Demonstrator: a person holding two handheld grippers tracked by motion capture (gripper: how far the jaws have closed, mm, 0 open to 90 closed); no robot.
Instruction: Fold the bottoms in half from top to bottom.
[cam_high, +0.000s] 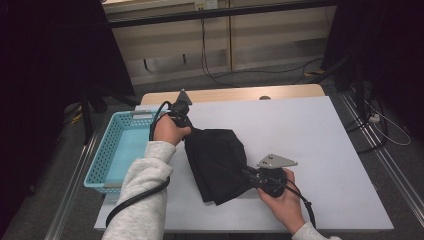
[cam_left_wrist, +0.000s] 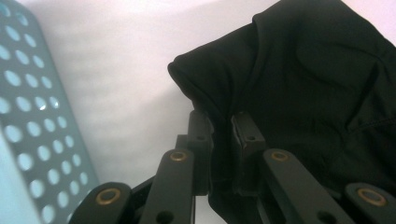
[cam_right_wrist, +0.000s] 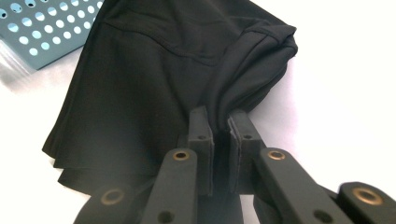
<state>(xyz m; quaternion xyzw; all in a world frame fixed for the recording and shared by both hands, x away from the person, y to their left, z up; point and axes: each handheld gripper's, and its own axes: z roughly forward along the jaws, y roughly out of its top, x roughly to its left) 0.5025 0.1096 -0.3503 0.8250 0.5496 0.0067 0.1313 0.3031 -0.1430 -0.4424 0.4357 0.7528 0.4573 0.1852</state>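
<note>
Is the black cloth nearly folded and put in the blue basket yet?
Done: the black cloth already lies bunched in layers on the white table. In hand: the left gripper and the right gripper each pinch an edge of it, lifting. Left: the blue basket beside it looks empty, so the cloth, if meant for it, isn't in yet.

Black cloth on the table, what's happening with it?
A person holds the black cloth with both tongs. The left tongs are shut on one edge near the blue basket, the right tongs on a bunched edge at the near side. The cloth lies partly folded on the white table.
</note>
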